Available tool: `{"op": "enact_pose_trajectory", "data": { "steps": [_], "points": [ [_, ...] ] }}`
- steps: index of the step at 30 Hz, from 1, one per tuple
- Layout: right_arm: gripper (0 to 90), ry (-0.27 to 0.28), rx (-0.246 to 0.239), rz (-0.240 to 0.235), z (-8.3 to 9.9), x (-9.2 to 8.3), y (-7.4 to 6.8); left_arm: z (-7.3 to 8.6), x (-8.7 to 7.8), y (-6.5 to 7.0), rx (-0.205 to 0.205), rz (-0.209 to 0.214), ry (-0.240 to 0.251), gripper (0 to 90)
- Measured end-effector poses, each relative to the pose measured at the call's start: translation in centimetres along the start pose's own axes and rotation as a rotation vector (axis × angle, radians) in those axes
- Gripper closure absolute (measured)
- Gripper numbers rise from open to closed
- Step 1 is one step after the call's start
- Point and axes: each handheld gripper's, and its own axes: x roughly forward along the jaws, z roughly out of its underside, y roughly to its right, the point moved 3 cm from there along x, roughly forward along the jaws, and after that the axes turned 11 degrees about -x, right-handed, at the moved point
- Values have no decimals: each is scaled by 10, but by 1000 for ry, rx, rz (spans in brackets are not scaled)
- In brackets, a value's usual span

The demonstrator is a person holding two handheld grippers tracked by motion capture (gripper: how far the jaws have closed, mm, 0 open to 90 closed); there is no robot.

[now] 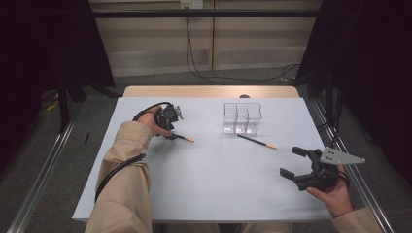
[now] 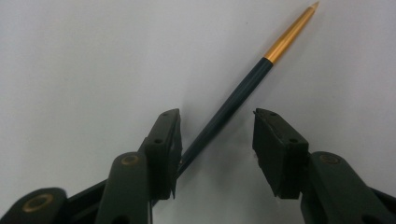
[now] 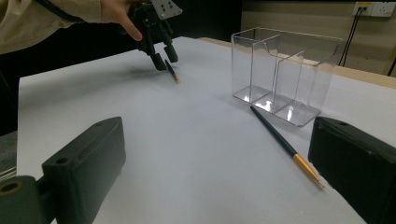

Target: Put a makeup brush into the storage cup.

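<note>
- Left gripper (image 1: 173, 136) jaws apart, straddling a dark pencil (image 2: 233, 101) lying on the white table (image 1: 204, 184), hand angled downward.
- Right gripper (image 1: 293, 163) jaws wide apart, held level near the table's edge.
- No legible writing.

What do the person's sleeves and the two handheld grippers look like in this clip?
Both forearms wear tan sleeves. The left gripper and right gripper are black, with blocky black jaws and brass-coloured pivot pins. A black cable trails along the left sleeve. The right gripper carries a grey three-cornered plate with small holes.
</note>
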Motion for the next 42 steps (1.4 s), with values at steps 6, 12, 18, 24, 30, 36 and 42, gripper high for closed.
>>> {"op": "enact_pose_trajectory", "data": {
  "steps": [6,12,18,24,30,36,42],
  "points": [
    [34,2,0,0,0,0,0,1,2,1,-16,24,5,565],
    [34,-1,0,-1,0,0,0,0,2,4,-40,39,-17,651],
    [34,-2,-1,0,1,0,0,0,2,5,-60,66,-30,753],
    [34,0,-1,5,0,-1,1,2,1,6,-73,83,-55,801],
    [34,-3,-3,4,0,0,0,2,1,7,-97,77,-63,838],
    [33,-6,-5,2,0,0,-1,0,1,8,-122,78,-78,840],
    [33,-2,-2,5,1,0,0,-1,0,7,-115,91,-102,841]
  ]
}}
